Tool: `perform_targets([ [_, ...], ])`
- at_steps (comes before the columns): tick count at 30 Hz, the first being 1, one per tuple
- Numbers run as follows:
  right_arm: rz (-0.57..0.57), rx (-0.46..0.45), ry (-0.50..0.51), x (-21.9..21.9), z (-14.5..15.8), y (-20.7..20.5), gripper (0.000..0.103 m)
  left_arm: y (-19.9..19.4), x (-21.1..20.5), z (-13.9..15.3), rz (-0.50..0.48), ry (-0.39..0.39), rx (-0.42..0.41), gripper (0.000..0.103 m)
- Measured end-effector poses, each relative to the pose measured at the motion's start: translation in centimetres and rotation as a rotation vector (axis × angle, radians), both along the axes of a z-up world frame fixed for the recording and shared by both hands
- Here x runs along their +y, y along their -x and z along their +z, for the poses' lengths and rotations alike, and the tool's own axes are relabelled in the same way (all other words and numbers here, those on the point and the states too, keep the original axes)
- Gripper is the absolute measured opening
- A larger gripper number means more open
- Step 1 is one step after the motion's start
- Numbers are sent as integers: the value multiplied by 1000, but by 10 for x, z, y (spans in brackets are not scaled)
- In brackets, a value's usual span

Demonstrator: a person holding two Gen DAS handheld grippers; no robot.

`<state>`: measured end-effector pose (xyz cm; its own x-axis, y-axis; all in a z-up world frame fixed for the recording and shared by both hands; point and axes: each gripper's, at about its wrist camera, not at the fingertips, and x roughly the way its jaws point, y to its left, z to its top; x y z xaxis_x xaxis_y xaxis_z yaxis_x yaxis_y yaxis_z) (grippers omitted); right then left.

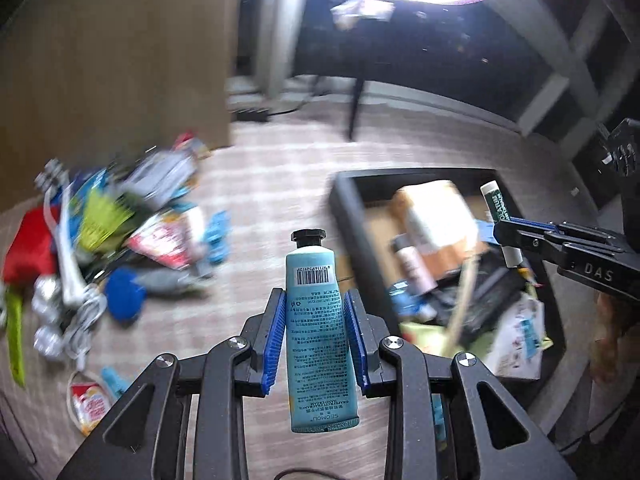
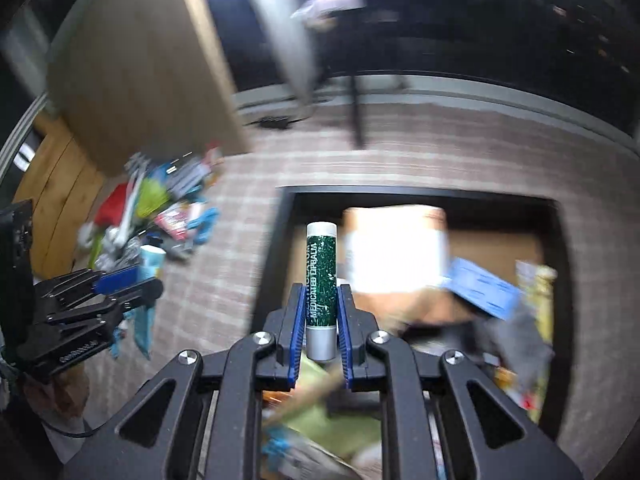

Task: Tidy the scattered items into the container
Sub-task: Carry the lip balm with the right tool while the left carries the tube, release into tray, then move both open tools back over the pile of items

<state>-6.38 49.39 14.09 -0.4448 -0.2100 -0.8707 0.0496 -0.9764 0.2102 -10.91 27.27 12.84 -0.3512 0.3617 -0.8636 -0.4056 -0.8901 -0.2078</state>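
Note:
My left gripper [image 1: 315, 300] is shut on a teal hand-cream tube [image 1: 316, 320] with a black cap, held upright above the carpet just left of the black container [image 1: 345, 216]. My right gripper [image 2: 321, 300] is shut on a green lip-balm stick [image 2: 321, 280] with a white cap, hanging over the container [image 2: 280, 240]. From the left wrist view the lip balm [image 1: 496, 208] and the right gripper [image 1: 505, 232] show at the right, above the box. In the right wrist view, the left gripper [image 2: 132, 280] and its tube [image 2: 150, 264] appear at the left.
A blurred heap of scattered items [image 1: 120, 232] lies on the carpet at the left, also seen as a heap [image 2: 160, 212] beside a wooden cabinet [image 2: 140, 80]. The container holds boxes, packets and a bottle [image 1: 412, 264]. A red-white packet [image 1: 90, 404] lies near the left gripper. A lamp glares overhead.

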Motion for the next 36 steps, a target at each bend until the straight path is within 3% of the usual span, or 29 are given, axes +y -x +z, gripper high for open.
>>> perform_targets([
  [7,-154,-7,-30,70,-2,-29,16,-3,63,10,-83,-28,20,28],
  [8,-158,-6,-31,75,-2,-32,18,-3,71,11,-95,-26,21,38],
  [9,-165,-9,-33,79,-1,-35,25,-2,76,11,-101,-18,21,53],
  [11,-209,-13,-57,86,-1,-37,59,-5,84,14,-106,-3,37,56],
  [17,-242,35,-36,88,7,-45,60,-11,80,21,-105,23,81,56],
  [36,-146,77,-26,30,18,-52,60,-23,38,39,-36,32,139,56],
])
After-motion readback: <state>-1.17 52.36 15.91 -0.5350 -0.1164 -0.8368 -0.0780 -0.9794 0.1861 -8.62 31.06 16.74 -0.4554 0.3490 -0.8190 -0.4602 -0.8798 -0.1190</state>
